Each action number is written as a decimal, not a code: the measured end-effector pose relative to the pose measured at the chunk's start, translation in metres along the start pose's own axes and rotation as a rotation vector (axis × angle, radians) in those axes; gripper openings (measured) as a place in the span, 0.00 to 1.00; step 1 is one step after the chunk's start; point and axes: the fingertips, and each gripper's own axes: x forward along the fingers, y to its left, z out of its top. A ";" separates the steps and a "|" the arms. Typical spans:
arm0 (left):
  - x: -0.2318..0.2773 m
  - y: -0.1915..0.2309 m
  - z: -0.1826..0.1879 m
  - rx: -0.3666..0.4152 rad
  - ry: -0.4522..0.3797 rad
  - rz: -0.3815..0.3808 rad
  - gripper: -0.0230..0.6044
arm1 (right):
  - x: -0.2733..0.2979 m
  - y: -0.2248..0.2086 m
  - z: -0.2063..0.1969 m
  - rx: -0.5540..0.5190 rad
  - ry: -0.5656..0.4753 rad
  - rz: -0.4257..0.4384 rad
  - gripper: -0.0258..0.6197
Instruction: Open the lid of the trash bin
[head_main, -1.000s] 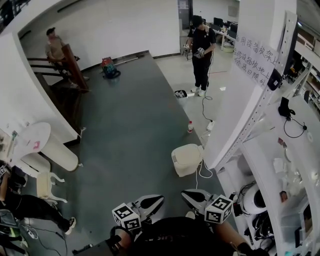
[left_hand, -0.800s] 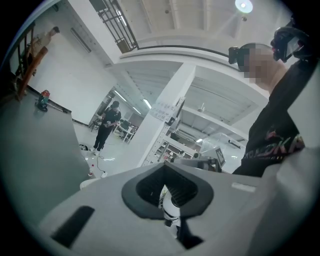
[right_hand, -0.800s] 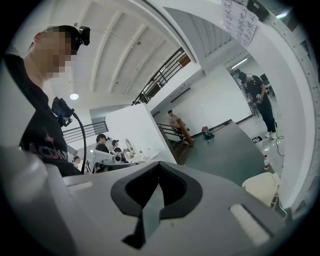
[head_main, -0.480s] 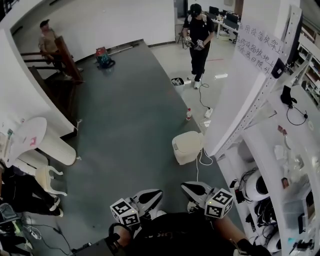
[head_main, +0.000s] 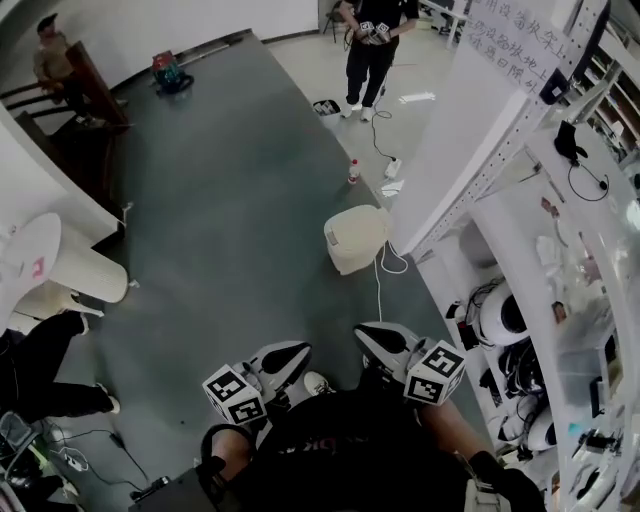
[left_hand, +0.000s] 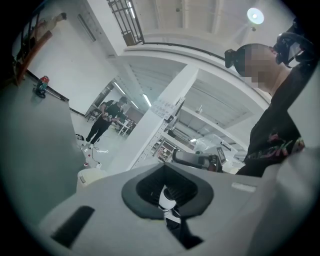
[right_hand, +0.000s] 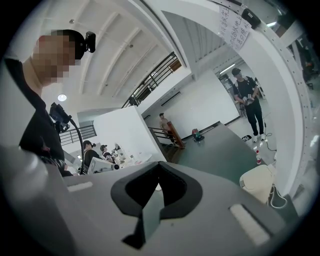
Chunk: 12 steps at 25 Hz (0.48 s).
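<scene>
A cream trash bin (head_main: 355, 240) stands on the dark grey floor beside a white pillar, its lid down. It also shows small in the left gripper view, trash bin (left_hand: 89, 176), and at the right edge of the right gripper view, trash bin (right_hand: 257, 181). My left gripper (head_main: 300, 350) and right gripper (head_main: 365, 332) are held side by side close to my body, both pointing roughly level toward the bin and well short of it. Both are shut with nothing between the jaws.
A white pillar (head_main: 450, 150) and shelving (head_main: 530, 300) with gear line the right side. A white cable (head_main: 380, 285) lies by the bin and a bottle (head_main: 353, 172) stands beyond it. A person (head_main: 370, 40) stands farther off; another sits at the left (head_main: 40, 375) near a round table (head_main: 30, 265).
Both grippers and the head camera have moved forward across the floor toward the bin. The bin's lid stays down and both grippers stay shut.
</scene>
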 end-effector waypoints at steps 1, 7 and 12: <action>-0.001 0.003 0.002 0.001 -0.002 0.004 0.04 | 0.003 -0.001 0.001 0.000 -0.001 0.003 0.05; 0.012 0.017 0.000 -0.015 -0.008 0.037 0.04 | 0.010 -0.023 0.004 0.008 0.019 0.025 0.05; 0.031 0.030 0.009 -0.016 -0.008 0.073 0.04 | 0.019 -0.048 0.021 0.010 0.020 0.057 0.05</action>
